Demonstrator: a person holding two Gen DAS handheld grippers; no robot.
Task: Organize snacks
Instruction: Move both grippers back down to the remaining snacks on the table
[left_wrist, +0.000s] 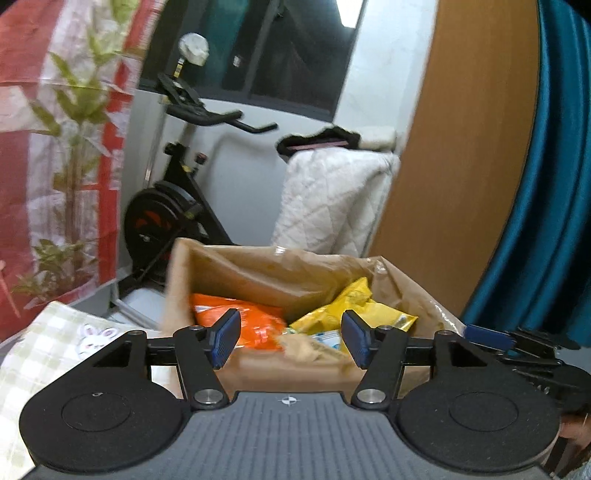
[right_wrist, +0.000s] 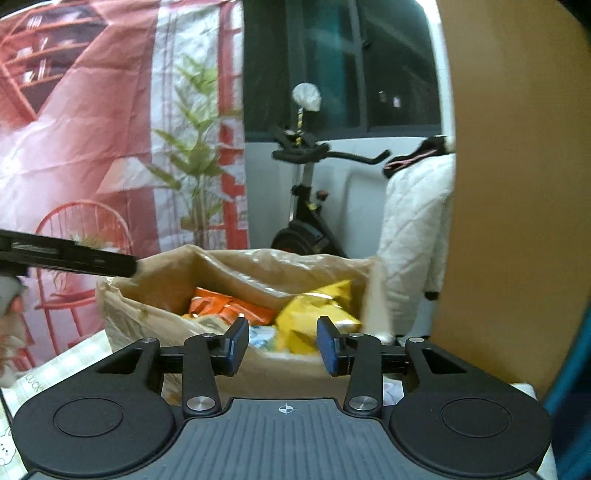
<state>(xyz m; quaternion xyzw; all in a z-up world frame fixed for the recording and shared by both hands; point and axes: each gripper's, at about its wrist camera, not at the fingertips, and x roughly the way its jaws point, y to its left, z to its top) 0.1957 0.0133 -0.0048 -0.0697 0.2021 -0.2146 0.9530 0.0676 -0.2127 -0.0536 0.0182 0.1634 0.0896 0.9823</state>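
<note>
Left gripper (left_wrist: 290, 338): jaws parted, nothing between the blue pads; they grip no thing and hang just short of the box's near wall.
Right gripper (right_wrist: 282, 349): jaws parted to a narrower gap, likewise empty; it too sits just before the near wall.
Cardboard box (left_wrist: 258, 369): open-topped, lined with crumpled brown paper, straight ahead of both pairs of jaws and a little below them.
Orange snack bag (left_wrist: 240, 325): lies in the box, beyond the left gripper's left finger; in the right wrist view it shows past that gripper's left finger (right_wrist: 236, 345).
Yellow snack bag (left_wrist: 354, 306): crumpled, in the box, past the left gripper's right finger and beside the orange one.
Pale packet (left_wrist: 327, 338): small, whitish-blue, low in the box between the two bags; its print is too blurred to read.
Checked cloth (left_wrist: 48, 347): pale green, with a rabbit print, under the box and to the left of the left jaws.
Exercise bike (left_wrist: 173, 199): black, well beyond the box.
Quilted white cover (left_wrist: 332, 199): upright, beyond the box on the right.
Teal curtain (left_wrist: 554, 184): far right of the left jaws.
</note>
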